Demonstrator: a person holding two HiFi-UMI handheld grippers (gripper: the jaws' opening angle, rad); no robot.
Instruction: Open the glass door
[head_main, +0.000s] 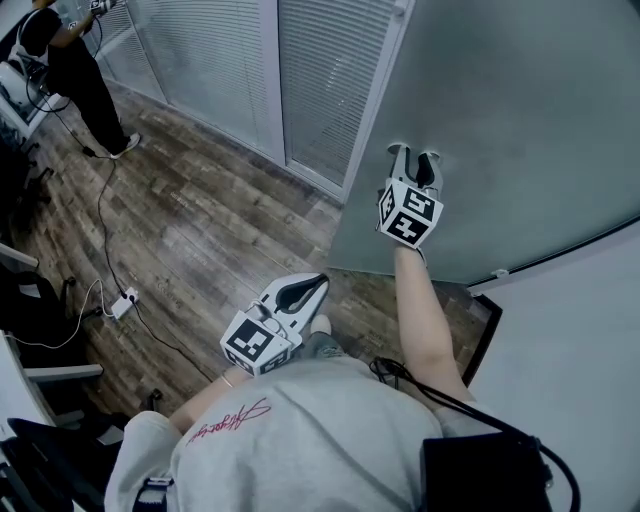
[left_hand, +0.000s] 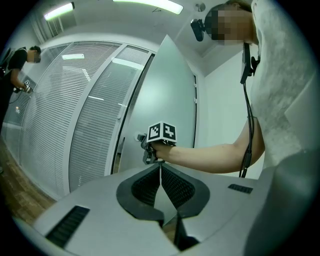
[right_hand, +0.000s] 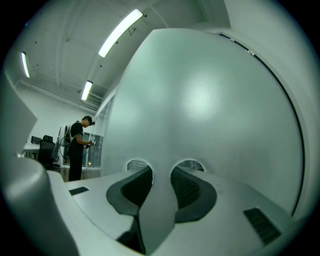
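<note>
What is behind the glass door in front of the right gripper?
Nothing shows through the glass door: its frosted panel hides whatever lies behind. Only beside its left edge are the wood floor and slatted blinds visible.

Right arm extended, left arm bent close to the body.
The right gripper (head_main: 414, 152) is held level with jaws apart; the left gripper (head_main: 320, 282) is closed.

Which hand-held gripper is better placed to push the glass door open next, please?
Right: the right hand-held gripper is at the glass door, jaws apart and tips at the panel; the left hand-held gripper is shut and hangs back near the person's torso.
</note>
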